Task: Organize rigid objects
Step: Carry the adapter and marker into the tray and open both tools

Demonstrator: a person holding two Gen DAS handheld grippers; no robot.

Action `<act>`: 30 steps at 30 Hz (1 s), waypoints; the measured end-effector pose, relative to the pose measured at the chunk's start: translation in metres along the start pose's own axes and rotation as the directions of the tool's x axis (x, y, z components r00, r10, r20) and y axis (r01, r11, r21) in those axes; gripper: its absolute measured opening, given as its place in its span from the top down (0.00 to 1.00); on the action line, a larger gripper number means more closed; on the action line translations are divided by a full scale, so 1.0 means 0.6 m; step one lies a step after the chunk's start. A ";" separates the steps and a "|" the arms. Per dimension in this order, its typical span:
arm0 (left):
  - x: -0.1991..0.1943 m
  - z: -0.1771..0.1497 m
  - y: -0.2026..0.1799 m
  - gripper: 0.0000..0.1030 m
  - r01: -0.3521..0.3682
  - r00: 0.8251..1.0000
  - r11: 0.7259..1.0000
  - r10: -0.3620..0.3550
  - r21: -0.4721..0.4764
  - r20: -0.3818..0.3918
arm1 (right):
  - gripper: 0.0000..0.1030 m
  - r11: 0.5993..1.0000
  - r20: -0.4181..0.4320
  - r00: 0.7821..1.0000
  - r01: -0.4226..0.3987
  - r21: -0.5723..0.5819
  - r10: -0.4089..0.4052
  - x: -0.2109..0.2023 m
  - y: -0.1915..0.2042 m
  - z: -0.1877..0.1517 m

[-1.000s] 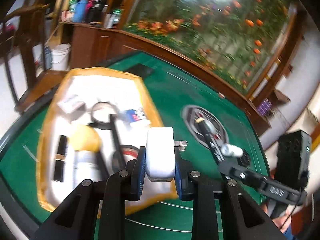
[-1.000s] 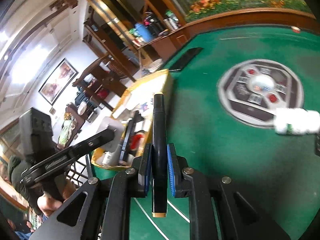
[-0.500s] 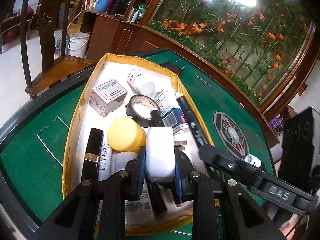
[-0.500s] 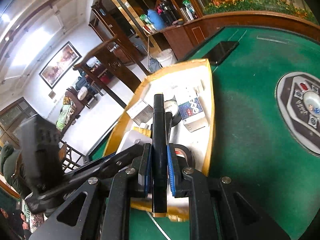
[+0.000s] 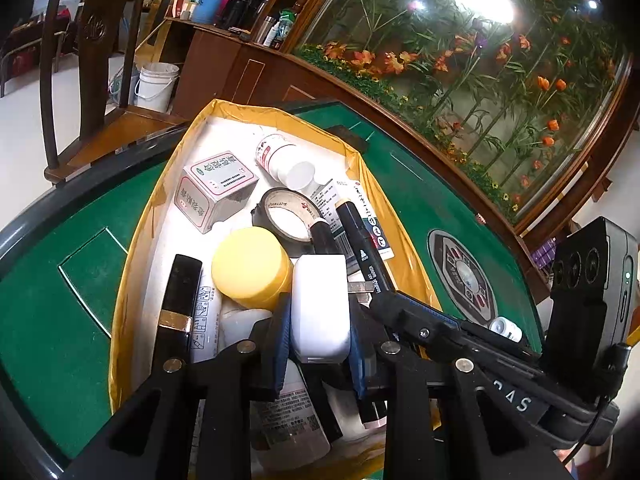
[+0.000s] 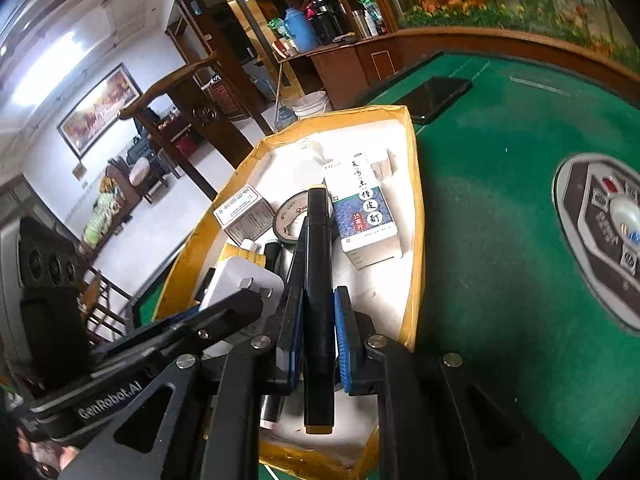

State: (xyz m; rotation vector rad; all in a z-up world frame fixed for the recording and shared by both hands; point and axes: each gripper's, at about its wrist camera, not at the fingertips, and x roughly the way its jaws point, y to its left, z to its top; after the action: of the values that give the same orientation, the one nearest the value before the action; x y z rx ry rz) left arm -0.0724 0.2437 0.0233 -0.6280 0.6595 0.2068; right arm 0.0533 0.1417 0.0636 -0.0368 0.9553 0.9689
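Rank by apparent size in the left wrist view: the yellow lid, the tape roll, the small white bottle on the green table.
1. yellow lid
2. tape roll, nearly as large; it lies farther away, so this order is unsure
3. small white bottle, clearly smallest

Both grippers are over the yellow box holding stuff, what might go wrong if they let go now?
1. The box is crowded: the white charger in the left gripper may land on the yellow lid and slide off.
2. The black marker in the right gripper may roll.
3. The grippers sit close and may bump.
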 end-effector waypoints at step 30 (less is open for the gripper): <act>-0.052 -0.018 -0.020 0.07 0.029 0.981 0.994 -0.049 0.107 0.189 | 0.68 0.999 0.154 0.988 -0.023 0.038 0.017 -0.077 -0.055 0.003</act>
State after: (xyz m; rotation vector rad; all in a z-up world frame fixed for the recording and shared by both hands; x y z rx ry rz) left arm -0.0975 0.2278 0.0420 -0.5131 0.4686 0.1924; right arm 0.0683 0.0910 0.0847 0.0804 0.8339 0.9566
